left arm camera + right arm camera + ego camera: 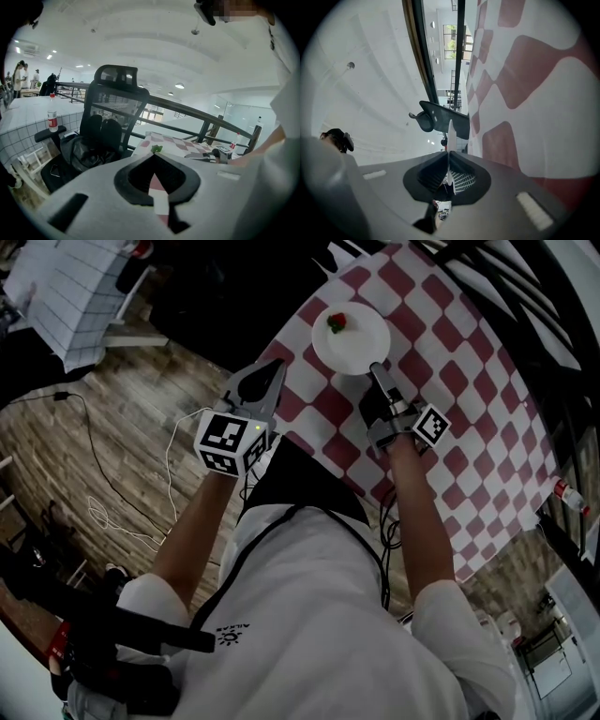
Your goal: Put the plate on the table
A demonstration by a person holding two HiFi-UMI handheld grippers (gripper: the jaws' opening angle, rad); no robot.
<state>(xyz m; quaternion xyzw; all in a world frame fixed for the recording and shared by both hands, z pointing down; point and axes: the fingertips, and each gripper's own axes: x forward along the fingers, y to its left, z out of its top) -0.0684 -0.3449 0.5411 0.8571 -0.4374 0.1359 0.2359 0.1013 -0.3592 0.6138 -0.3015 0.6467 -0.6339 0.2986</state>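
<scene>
The right claw (377, 368), clenched on the near rim of the plate (352, 334) just over the worktop (469, 381) ahead, seems mid set-down; next, seat it flat and let go, while the left claw (277, 369) is clenched on nothing.

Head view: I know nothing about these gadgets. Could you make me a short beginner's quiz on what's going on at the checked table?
1. True or false: the right gripper grips the white plate by its rim.
2. What covers the table? A: stripes. B: red and white checks. C: plain blue cloth.
3. Fill in: the left gripper has its jaws together and holds ____.

Key: 1 true; 2 B; 3 nothing.
</scene>
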